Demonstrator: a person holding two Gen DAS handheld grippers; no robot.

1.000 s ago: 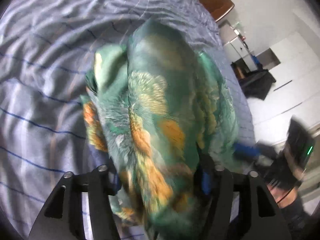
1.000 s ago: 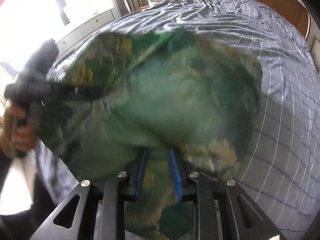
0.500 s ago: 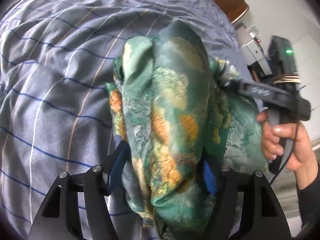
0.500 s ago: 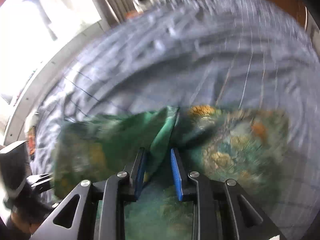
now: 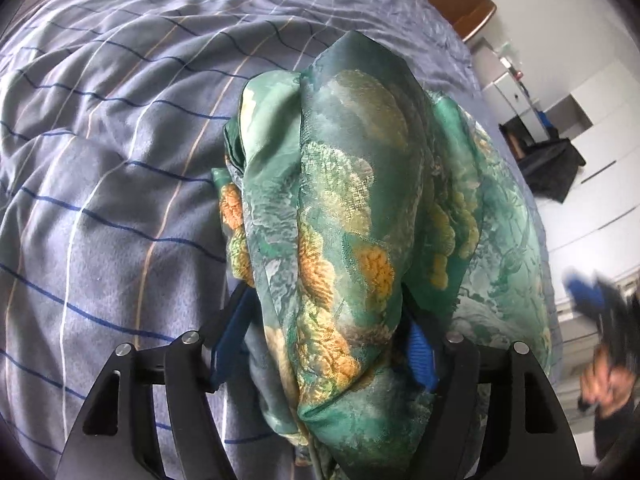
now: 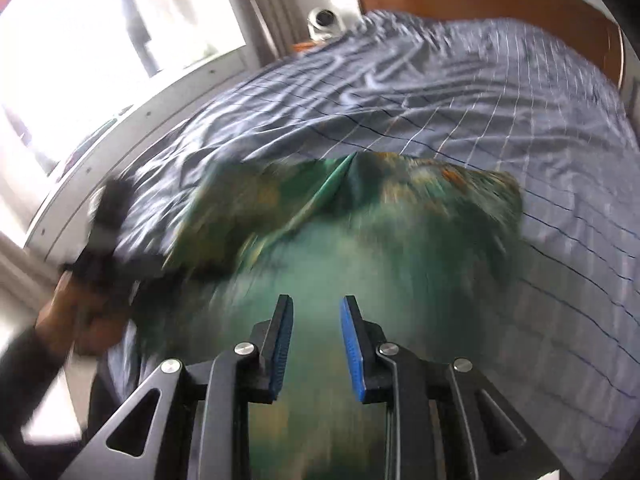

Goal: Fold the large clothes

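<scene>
Left wrist view: the left gripper (image 5: 324, 340) is holding a bunched green garment (image 5: 360, 208) above the bed (image 5: 100, 160).

Its jaws are standing wide, cloth wadded between them, seemingly to lift an edge for folding. The right gripper (image 6: 316, 344) is hovering part-open over the cloth, pads (image 6: 352, 344) gripping nothing. Motion blur is smearing the right view, and the bundle is hiding its own edges and the left gripper's contact.
</scene>
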